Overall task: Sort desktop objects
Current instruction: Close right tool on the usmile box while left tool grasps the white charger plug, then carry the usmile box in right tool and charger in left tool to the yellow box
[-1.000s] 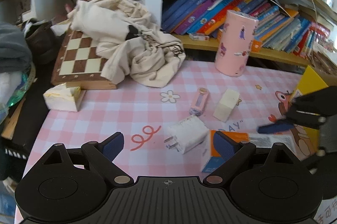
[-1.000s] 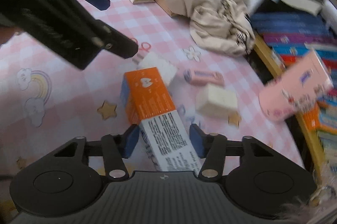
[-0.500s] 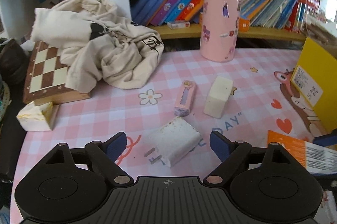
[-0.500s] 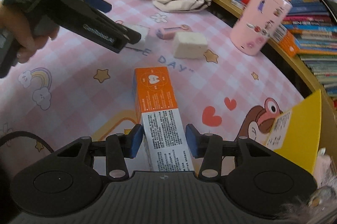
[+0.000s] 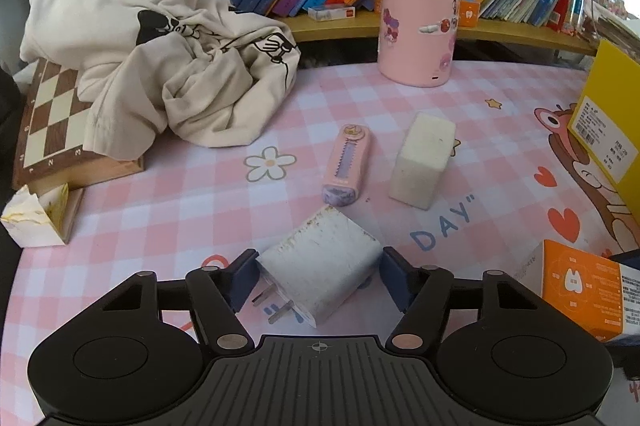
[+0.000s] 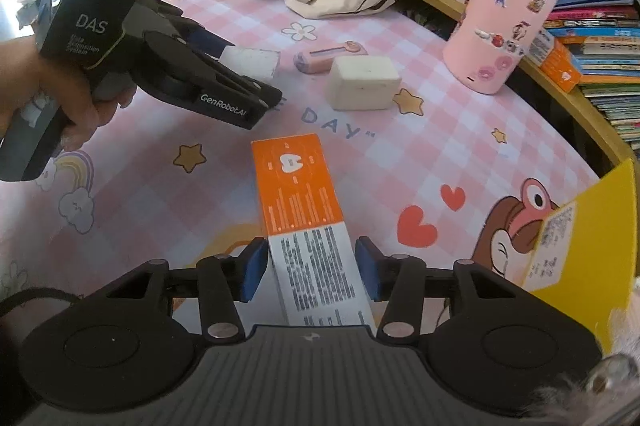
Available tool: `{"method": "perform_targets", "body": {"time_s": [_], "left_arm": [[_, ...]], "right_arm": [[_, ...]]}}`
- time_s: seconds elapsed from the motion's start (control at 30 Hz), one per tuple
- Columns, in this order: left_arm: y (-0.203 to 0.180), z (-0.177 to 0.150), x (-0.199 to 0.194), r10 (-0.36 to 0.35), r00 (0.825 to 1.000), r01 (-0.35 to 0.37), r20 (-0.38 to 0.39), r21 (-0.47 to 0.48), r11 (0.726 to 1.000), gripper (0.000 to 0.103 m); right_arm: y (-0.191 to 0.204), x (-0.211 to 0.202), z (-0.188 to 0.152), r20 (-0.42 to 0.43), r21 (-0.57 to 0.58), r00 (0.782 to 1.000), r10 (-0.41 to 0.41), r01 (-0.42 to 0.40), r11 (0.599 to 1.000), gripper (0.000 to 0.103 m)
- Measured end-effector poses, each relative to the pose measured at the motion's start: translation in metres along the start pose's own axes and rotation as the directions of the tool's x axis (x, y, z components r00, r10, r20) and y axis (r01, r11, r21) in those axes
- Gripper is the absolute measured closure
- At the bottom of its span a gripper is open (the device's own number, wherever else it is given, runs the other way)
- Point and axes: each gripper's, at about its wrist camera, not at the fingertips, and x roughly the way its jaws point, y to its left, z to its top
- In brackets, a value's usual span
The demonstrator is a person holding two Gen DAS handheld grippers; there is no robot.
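Observation:
My left gripper (image 5: 316, 278) is open around a white charger plug (image 5: 320, 272) lying on the pink checked desk mat (image 5: 160, 210); its jaws stand on either side with small gaps. The left gripper also shows in the right wrist view (image 6: 208, 78), beside the charger (image 6: 250, 62). My right gripper (image 6: 310, 272) is shut on an orange and white toothpaste box (image 6: 308, 222), which also shows at the right edge of the left wrist view (image 5: 584, 290). A pink eraser case (image 5: 346, 164) and a cream block (image 5: 422, 156) lie beyond the charger.
A pink cylinder with stickers (image 5: 420, 10) stands at the back by a low bookshelf (image 5: 500, 30). A cream garment (image 5: 160, 62) lies over a chessboard (image 5: 52, 122). A yellow box (image 6: 580, 226) stands at the right. A small torn paper box (image 5: 34, 218) sits at the left.
My left gripper has moved forward and down so its jaws now flank the charger. My right gripper has carried the toothpaste box right, toward the yellow box.

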Motion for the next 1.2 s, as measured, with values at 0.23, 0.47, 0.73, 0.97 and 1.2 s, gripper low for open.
{"method": "perform_targets", "body": {"time_s": [0.23, 0.47, 0.73, 0.97, 1.2], "left_arm": [[0.004, -0.002, 0.000, -0.024, 1.000, 0.024, 0.010, -0.004, 1.000, 0.037], [0.005, -0.002, 0.000, -0.032, 0.999, 0.032, 0.011, 0.000, 0.999, 0.038], [0.014, -0.008, -0.024, -0.063, 0.997, 0.067, 0.037, -0.090, 0.994, 0.038], [0.028, -0.019, -0.052, -0.079, 0.996, 0.084, 0.036, -0.164, 0.983, 0.038], [0.031, -0.034, -0.078, -0.086, 0.995, 0.095, 0.052, -0.203, 0.975, 0.038]], "right_arm": [[-0.003, 0.014, 0.005, -0.020, 0.023, 0.999, 0.033, -0.032, 0.999, 0.054], [-0.003, 0.021, 0.002, -0.029, 0.036, 0.999, 0.033, -0.032, 0.999, 0.054], [-0.010, 0.010, -0.002, 0.014, 0.156, 0.999, 0.046, -0.048, 0.987, 0.065], [-0.008, 0.000, -0.002, 0.039, 0.188, 0.999, 0.037, -0.044, 0.981, 0.065], [0.005, -0.008, -0.007, 0.036, 0.184, 0.999, 0.038, -0.044, 0.982, 0.065]]}}
